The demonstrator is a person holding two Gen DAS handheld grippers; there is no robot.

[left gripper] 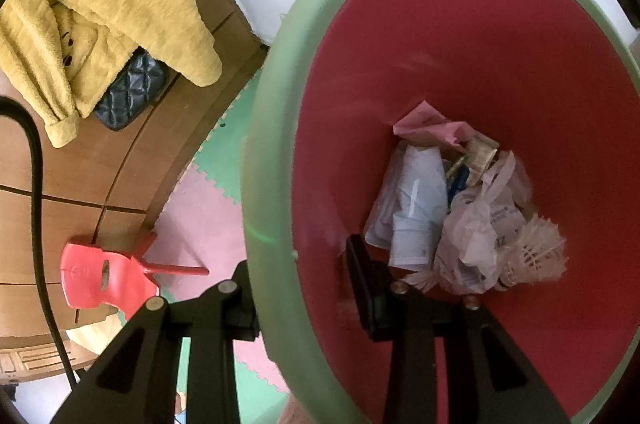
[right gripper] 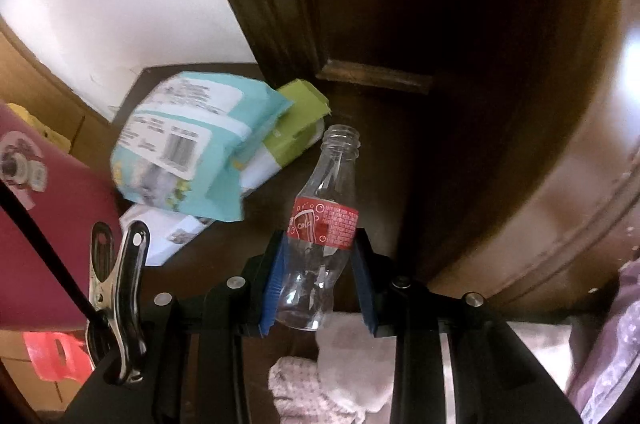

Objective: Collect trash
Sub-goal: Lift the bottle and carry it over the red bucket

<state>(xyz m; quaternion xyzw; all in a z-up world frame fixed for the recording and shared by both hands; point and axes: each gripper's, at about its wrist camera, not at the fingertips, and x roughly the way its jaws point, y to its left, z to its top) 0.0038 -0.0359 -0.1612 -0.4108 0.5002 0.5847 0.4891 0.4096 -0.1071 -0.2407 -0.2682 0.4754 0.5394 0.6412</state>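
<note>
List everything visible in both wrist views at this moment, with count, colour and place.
bin: one, green rim, red inside, gripped at its rim
trash in bin: a pile, white, pink and blue, at the bottom
jacket: one, yellow, on wooden furniture
quilted bag: one, dark blue, under the jacket
small chair: one, red, on the foam floor mat
bottle: one, clear with red label, uncapped, held
packet: one, teal and white, on dark surface
carton: one, green, behind the packet
spring clamp: one, black and metal, on the gripper mount
left hand-held gripper: black, closed on bin rim
right hand-held gripper: blue pads, closed on bottle
</note>
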